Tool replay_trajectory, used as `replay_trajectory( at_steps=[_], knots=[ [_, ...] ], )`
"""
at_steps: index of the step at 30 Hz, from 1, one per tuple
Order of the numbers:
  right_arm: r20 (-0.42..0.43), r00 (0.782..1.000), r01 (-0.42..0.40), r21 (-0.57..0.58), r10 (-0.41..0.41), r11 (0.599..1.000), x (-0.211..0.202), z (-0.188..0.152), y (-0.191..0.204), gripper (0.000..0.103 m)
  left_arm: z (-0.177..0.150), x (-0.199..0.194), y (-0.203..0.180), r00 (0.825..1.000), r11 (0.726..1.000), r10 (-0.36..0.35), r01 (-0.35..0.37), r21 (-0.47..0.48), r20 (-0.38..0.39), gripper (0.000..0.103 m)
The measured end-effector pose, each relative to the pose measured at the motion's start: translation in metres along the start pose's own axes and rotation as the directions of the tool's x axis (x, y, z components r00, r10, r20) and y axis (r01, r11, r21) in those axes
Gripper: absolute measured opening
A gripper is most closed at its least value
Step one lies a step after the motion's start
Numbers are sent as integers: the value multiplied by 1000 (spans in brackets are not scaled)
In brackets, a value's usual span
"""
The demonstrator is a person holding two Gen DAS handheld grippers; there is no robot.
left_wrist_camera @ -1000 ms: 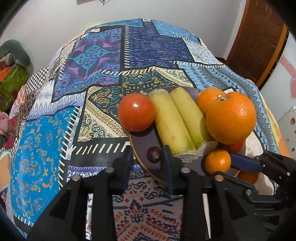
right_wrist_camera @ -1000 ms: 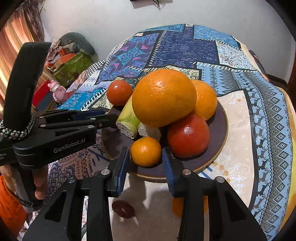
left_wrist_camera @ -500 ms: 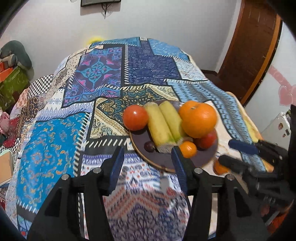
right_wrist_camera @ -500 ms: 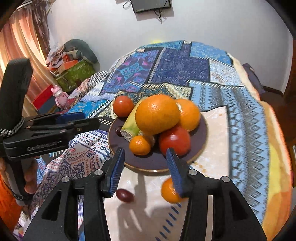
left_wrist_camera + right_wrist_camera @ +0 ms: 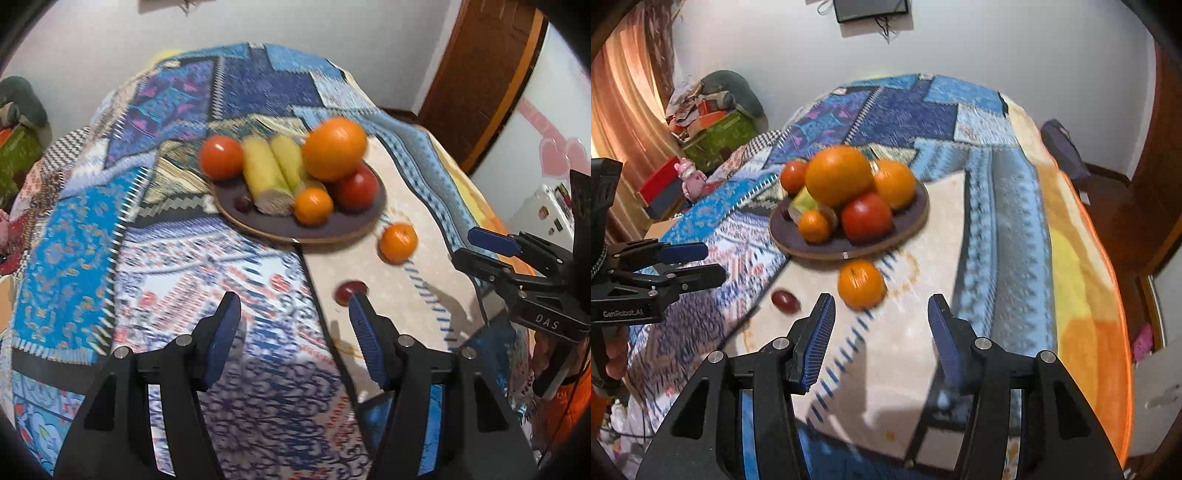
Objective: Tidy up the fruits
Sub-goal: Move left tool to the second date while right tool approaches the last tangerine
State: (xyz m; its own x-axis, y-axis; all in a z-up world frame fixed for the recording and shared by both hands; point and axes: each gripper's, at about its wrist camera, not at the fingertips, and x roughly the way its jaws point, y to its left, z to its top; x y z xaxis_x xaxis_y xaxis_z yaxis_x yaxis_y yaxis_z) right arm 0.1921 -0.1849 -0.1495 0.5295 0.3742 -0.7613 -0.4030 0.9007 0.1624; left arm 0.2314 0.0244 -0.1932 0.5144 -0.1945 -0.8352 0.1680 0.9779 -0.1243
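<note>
Right wrist view looks down the blue-padded right gripper (image 5: 879, 321), whose jaws stand wide apart with nothing between them. Just ahead of it and a little toward its left finger lies a small loose mandarin orange (image 5: 861, 283) on the pale patch of the patchwork cloth (image 5: 997, 221), just beside the near rim of the round dark plate (image 5: 912, 225). That plate already carries a large orange (image 5: 839, 175), a red tomato (image 5: 867, 217), yellow-green bananas (image 5: 264, 173) and other fruit.

A small dark red oval fruit (image 5: 783, 300), perhaps a grape, also lies off the plate, to the left of the mandarin and farther from the rim, its long axis roughly crosswise to the right gripper.

From the left wrist view, the left gripper (image 5: 291, 310) is likewise spread wide and empty, and the red fruit (image 5: 350, 291) sits right at its right fingertip. By my judgement the right gripper is nearer the mandarin and the left nearer the red fruit.
</note>
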Motion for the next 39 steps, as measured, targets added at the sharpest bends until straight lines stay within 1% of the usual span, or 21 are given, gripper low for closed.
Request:
replay_trajectory(
  at_steps=[3, 7, 10, 12, 15, 19, 21, 25, 26, 32, 36, 39],
  knots=[
    [-15, 1000, -7, 10, 7, 1000, 0, -9, -3, 49, -1, 13, -15, 1000, 1000, -11, 11, 21, -27, 61],
    [-28, 999, -36, 28, 36, 999, 7, -9, -5, 49, 2, 29, -29, 998, 998, -30, 33, 45, -62, 60],
    [-25, 998, -58, 37, 59, 998, 14, -4, -4, 49, 6, 39, -34, 996, 997, -34, 39, 62, -81, 55],
    [-29, 997, -74, 40, 75, 997, 21, 0, -1, 49, 8, 45, -35, 995, 997, -42, 48, 66, -94, 48],
    [-42, 995, -87, 38, 89, 995, 33, 3, 3, 49, 8, 52, -36, 993, 996, -48, 56, 69, -110, 42],
    [-55, 994, -96, 32, 97, 995, 45, 6, 8, 48, 7, 55, -36, 995, 996, -46, 53, 78, -93, 40],
    [-60, 994, -94, 23, 95, 995, 48, 6, 11, 47, 8, 57, -37, 995, 996, -45, 52, 75, -88, 37],
    [-63, 995, -82, 4, 82, 997, 53, 8, 14, 39, 9, 58, -35, 995, 996, -56, 62, 66, -82, 31],
    [-62, 995, -78, 5, 78, 997, 53, 7, 14, 36, 9, 59, -35, 994, 995, -64, 70, 67, -83, 28],
    [-55, 995, -86, 15, 87, 996, 49, 6, 12, 35, 9, 55, -34, 996, 996, -58, 63, 66, -72, 28],
    [-44, 995, -93, 15, 93, 996, 46, 10, 13, 35, 9, 46, -28, 997, 997, -60, 62, 40, -57, 27],
    [-23, 995, -96, 3, 96, 995, 41, 13, 16, 33, 13, 36, -19, 998, 998, -52, 52, 16, -31, 28]
  ],
)
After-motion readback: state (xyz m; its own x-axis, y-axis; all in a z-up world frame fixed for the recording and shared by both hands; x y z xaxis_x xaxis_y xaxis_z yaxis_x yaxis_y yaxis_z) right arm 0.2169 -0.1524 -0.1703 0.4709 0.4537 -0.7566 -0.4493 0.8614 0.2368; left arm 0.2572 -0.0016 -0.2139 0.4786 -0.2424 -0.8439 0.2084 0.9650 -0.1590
